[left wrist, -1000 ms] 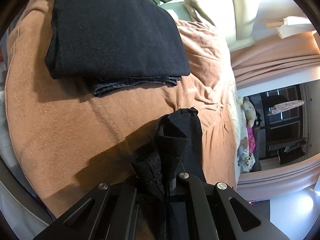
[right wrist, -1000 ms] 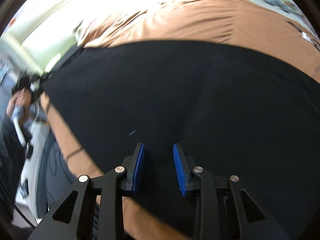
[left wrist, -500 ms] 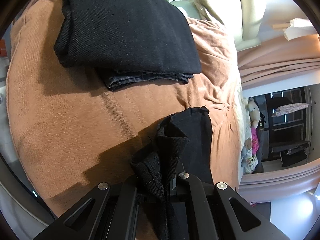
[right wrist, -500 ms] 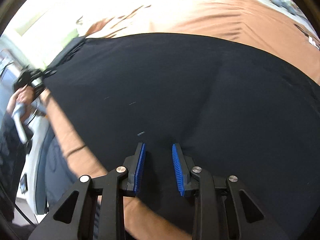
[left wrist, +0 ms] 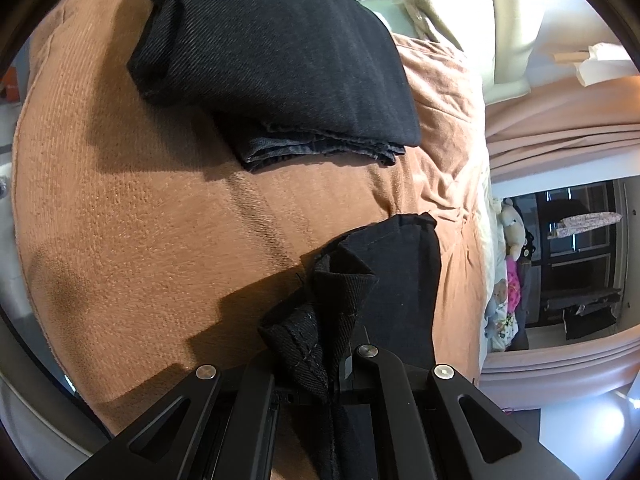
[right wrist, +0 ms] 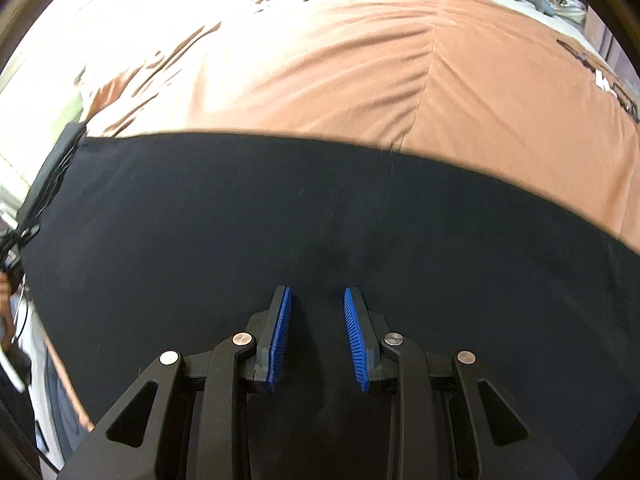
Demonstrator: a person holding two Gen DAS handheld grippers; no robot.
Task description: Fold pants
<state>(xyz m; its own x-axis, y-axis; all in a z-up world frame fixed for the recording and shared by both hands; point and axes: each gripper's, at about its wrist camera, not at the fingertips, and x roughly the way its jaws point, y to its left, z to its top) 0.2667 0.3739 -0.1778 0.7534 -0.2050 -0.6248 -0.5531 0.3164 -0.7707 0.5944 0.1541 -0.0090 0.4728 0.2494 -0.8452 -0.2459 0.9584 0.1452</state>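
My left gripper (left wrist: 316,364) is shut on a bunched end of the black pants (left wrist: 340,292), held just above the brown bedspread (left wrist: 140,220). In the right wrist view the black pants (right wrist: 280,220) lie spread wide across the bedspread (right wrist: 360,64). My right gripper (right wrist: 316,308) is open, its blue pads (right wrist: 280,332) hovering over the pants' middle with no cloth between them.
A stack of folded dark garments (left wrist: 272,48) lies on the bed ahead of the left gripper. Pillows (left wrist: 508,20) stand at the headboard. Pink curtains (left wrist: 560,120) and a dark shelf (left wrist: 576,264) are to the right. The bed edge (left wrist: 40,340) is at the left.
The left gripper has moved toward the folded stack, carrying the pants end. The right gripper has shifted over the pants, so more bedspread shows beyond their far edge. Its jaws stay open.
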